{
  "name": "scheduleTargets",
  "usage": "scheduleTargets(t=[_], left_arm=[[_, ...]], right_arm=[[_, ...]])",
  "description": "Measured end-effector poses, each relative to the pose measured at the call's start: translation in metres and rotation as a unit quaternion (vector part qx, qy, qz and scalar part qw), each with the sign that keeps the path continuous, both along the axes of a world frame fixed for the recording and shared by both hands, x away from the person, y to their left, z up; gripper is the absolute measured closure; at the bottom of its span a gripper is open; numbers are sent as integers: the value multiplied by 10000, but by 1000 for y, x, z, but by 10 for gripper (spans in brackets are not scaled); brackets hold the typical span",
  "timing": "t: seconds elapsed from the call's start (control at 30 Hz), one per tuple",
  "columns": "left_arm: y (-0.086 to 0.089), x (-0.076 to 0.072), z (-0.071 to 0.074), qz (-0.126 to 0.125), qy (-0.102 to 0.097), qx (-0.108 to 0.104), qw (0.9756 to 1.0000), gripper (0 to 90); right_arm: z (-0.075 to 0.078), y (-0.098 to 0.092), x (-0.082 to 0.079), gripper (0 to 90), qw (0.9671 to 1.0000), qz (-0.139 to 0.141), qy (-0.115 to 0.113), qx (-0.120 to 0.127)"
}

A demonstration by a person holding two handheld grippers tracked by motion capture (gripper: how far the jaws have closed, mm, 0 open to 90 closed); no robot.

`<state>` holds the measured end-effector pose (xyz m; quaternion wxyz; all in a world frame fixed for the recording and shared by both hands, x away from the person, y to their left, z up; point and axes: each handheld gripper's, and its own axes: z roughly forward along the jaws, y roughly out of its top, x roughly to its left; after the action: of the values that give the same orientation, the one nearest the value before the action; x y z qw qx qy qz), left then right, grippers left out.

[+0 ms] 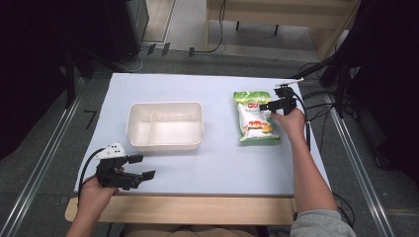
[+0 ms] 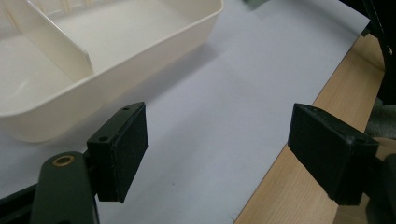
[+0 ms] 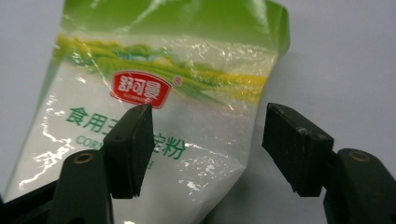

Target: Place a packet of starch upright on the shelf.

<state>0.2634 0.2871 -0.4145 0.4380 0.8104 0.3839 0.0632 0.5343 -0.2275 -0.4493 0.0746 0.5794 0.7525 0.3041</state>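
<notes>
A green and white bag of powder point(image 1: 254, 117) with a red logo lies flat on the white sheet, right of centre. My right gripper point(image 1: 271, 104) hovers at the bag's right side, jaws open. In the right gripper view the bag point(image 3: 154, 93) lies under and between the pads, and the right gripper point(image 3: 205, 140) does not press on it. A cream plastic container point(image 1: 165, 144) with one inner divider sits at mid-table. My left gripper point(image 1: 142, 166) rests open near the front left, with nothing between its jaws. In the left gripper view, the left gripper point(image 2: 215, 149) points past the container's corner point(image 2: 140, 56).
A white sheet point(image 1: 212, 163) covers the table, with a wooden strip point(image 1: 197, 207) along the front edge. Cables and dark stands point(image 1: 341, 84) crowd the floor at the far right. Grey floor and metal rails run along both sides.
</notes>
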Motion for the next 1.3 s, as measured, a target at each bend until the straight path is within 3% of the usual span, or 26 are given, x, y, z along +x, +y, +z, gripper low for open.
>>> scheduleTargets(t=[0.03,0.07,0.27,0.33,0.5,0.53,0.87,0.9,1.1,1.3], left_arm=[[0,0,0,3,-5,10,10000,209],[0,0,0,23,-7,2,10000,209],[0,0,0,29,-2,19,10000,209],[0,0,0,41,-8,12,10000,209],[-1,1,0,33,1,11,10000,209],[-1,2,-1,8,7,3,10000,209],[-1,2,0,-1,-13,-6,10000,209],[-1,2,0,3,-14,-25,10000,209],[0,2,1,12,-39,-77,10000,209],[1,2,2,2,-50,-111,9999,209]], right_arm=[[-6,2,2,360,9996,17,88,277],[-7,2,3,358,9993,49,103,354],[-12,10,3,383,9994,197,84,256],[-14,11,4,440,9993,147,117,316],[-14,12,3,557,9997,181,26,152],[-15,13,3,639,9997,212,5,154],[-13,17,1,820,9994,247,142,191],[-11,17,1,858,9993,227,202,196],[-4,17,-2,879,9991,222,168,323],[19,16,-14,886,9983,343,-140,448]])
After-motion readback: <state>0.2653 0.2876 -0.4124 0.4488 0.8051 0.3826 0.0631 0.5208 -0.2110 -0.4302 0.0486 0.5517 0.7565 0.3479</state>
